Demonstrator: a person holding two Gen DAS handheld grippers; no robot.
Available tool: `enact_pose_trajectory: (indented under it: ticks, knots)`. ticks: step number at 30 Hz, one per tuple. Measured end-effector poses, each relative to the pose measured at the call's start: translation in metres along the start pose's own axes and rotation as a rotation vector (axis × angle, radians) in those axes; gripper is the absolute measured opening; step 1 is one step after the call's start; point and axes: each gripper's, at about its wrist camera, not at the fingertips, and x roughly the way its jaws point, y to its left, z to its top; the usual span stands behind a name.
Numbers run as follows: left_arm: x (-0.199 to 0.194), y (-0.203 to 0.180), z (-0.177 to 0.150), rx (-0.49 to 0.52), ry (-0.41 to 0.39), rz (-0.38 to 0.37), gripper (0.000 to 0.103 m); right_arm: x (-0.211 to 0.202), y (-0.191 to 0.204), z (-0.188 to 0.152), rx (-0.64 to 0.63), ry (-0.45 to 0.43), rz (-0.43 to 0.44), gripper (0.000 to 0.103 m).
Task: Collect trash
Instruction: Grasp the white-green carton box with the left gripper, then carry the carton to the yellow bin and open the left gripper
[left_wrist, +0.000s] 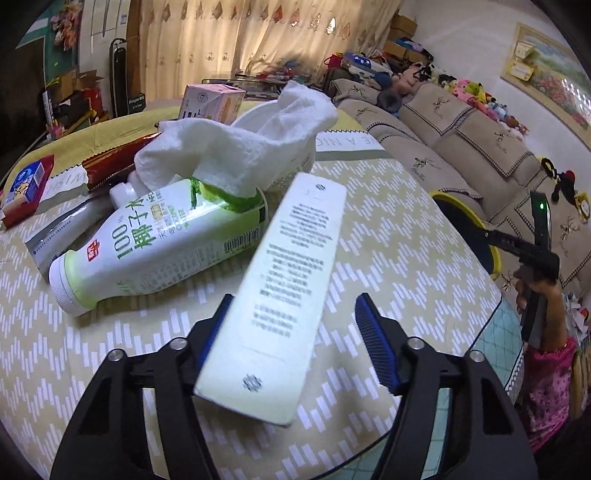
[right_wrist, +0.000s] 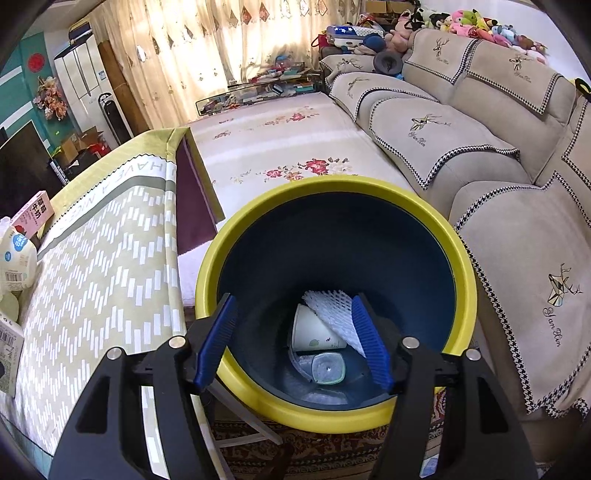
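In the left wrist view my left gripper is open around a long white printed box that lies tilted between the fingers; the left pad touches it, the right pad stands apart. Beyond it on the table lie a white-green coconut water bottle and a crumpled white tissue. In the right wrist view my right gripper is open and empty above the yellow-rimmed dark blue bin, which holds a paper cup, white foam netting and a clear lid.
A red snack wrapper, pink carton, small red-blue box and a white plate sit on the table. The bin stands off the table's right edge by the beige sofa. The table edge is left of the bin.
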Motion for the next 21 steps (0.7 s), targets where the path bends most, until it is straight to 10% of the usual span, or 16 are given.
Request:
enact_pose_trajectory:
  ticks: [5, 21]
  knots:
    - [0.002, 0.003, 0.003, -0.007, 0.003, -0.006, 0.034, 0.0, 0.002, -0.004, -0.003, 0.004, 0.012, 0.062]
    - [-0.021, -0.051, 0.014, 0.089, -0.032, -0.052, 0.032, -0.064, -0.008, -0.019, 0.004, -0.107, 0.037, 0.062]
